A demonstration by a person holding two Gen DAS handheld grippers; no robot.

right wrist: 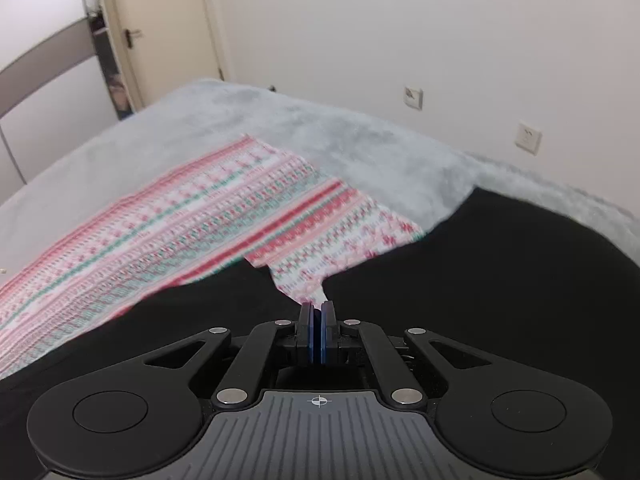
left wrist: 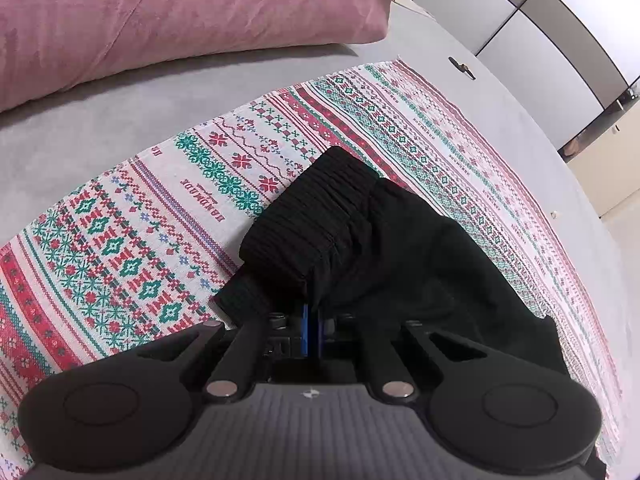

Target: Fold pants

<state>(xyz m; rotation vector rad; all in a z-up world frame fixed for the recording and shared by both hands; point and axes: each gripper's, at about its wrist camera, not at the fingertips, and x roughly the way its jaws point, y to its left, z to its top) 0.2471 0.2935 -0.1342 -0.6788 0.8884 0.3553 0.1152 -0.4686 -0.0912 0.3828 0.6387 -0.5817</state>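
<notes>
Cloth (left wrist: 168,216) lettering mirrored, unreadable, black pants (left wrist: 360,240)

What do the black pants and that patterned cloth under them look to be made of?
The black pants look like soft matte knit, probably cotton or a blend: the waistband is gathered into elastic ribs. The patterned cloth seems a flat woven cotton, its red and green motifs stepped like cross-stitch, though they may be printed.

Landmark: patterned cloth (left wrist: 168,216)
Beyond its far edge: bare grey bedcover (left wrist: 132,120), open passage
Past that: pink pillow (left wrist: 168,20) blocks
On cloth: black pants (left wrist: 384,240) heaped
</notes>
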